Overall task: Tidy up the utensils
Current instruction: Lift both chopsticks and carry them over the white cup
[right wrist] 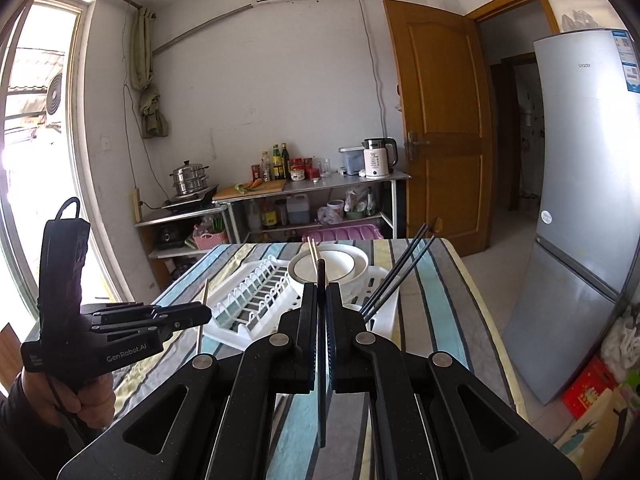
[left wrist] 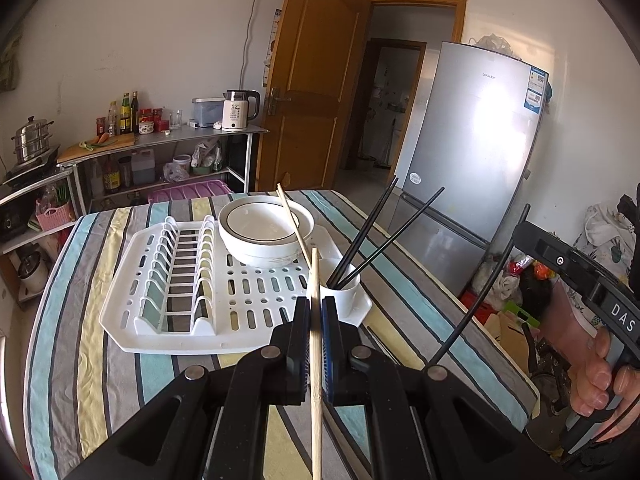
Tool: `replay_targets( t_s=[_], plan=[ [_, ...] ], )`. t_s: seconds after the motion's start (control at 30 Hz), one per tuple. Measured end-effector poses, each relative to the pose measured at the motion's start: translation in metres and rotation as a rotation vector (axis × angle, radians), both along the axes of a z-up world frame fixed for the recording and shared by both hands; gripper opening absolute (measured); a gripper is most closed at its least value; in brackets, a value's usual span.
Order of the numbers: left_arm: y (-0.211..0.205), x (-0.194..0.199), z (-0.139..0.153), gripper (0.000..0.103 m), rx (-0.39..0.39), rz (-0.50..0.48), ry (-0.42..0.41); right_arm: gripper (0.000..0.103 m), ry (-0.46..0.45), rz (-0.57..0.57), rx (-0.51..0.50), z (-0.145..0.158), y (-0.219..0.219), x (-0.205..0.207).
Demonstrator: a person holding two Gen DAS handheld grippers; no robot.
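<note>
Left gripper (left wrist: 315, 312) clamped tight on a bamboo chopstick (left wrist: 315, 360), stick pointing 12 o'clock toward the white utensil cup (left wrist: 344, 286). Right gripper (right wrist: 321, 300) pinched shut on a black chopstick (right wrist: 321, 360). Black chopsticks (left wrist: 368, 236) standing tilted in cup at 1 o'clock; another bamboo chopstick (left wrist: 292, 220) resting across stacked bowls (left wrist: 264, 232) on white drying rack (left wrist: 180, 280), striped tablecloth (left wrist: 80, 320) underneath.

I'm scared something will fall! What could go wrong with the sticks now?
The left gripper pinches a long wooden chopstick near its middle, so it might swivel or slip. The white cup already holds black chopsticks leaning out; poking in another could tip it. The right gripper holds a black chopstick close by, so the two might bump.
</note>
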State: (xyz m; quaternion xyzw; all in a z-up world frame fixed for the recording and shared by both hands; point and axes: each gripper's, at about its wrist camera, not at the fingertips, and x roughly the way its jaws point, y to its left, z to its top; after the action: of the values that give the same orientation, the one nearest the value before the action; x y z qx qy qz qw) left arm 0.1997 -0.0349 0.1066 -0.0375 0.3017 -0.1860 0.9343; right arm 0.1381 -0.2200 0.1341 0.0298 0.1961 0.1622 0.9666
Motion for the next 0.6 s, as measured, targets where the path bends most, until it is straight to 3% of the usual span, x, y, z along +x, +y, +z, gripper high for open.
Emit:
replay_targets(
  t_s=[0.6],
  plan=[
    [-0.038,0.076,0.043,0.005,-0.008,-0.036,-0.043,0.004,-0.076,-0.025,0.021,0.037,-0.009,0.034]
  ],
)
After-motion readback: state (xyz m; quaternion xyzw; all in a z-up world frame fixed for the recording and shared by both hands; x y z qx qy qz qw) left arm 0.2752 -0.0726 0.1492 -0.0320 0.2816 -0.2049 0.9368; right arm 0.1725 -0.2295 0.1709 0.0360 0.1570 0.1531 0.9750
